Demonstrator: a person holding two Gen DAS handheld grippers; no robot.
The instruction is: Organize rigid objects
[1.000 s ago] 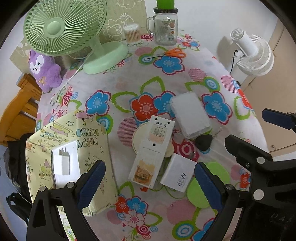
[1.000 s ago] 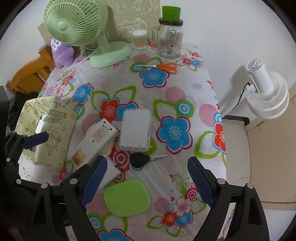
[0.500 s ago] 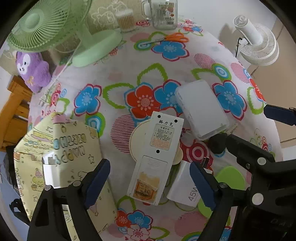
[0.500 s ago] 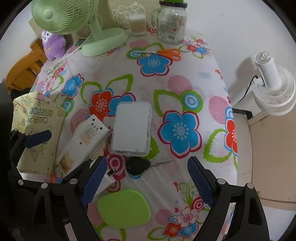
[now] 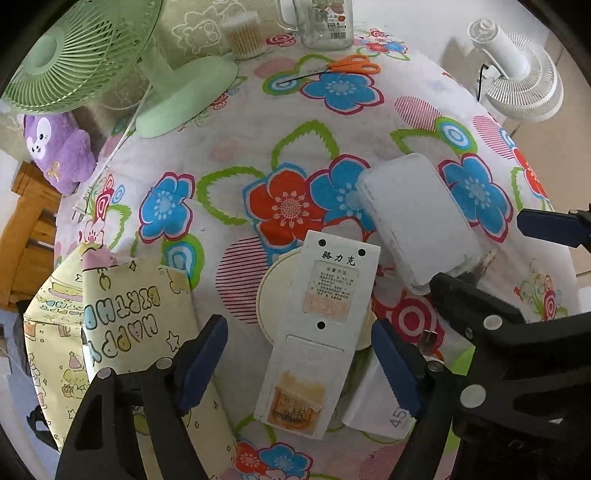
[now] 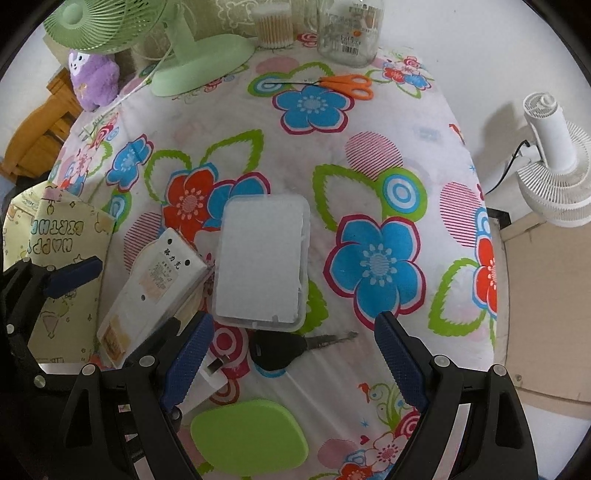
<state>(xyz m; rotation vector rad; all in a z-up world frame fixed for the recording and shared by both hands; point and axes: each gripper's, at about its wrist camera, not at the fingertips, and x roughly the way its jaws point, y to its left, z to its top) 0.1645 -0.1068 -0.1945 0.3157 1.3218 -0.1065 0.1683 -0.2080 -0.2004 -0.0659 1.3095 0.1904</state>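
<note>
A long white device (image 5: 321,325) with a printed label lies on a cream round disc (image 5: 273,295). My left gripper (image 5: 299,363) hangs over it, a finger on each side. The jaws are closing and the pads do not touch it. A white charger block (image 5: 376,406) lies just right of it. My right gripper (image 6: 295,362) stands open above a black key (image 6: 279,349). Beyond the key is a frosted white plastic case (image 6: 264,258), and below it a green rounded pad (image 6: 251,439). A yellow birthday gift bag (image 5: 122,314) stands to the left.
On the flowered tablecloth (image 6: 376,258) at the back are a green desk fan (image 5: 74,55), a purple plush (image 5: 59,147), a cotton swab tub (image 5: 245,33), a glass jar (image 5: 325,22) and orange scissors (image 5: 351,66). A white fan (image 6: 554,166) stands beyond the table's right edge.
Both grippers have come down closer to the table. The left jaws have narrowed around the long white device. The right jaws keep the same width.
</note>
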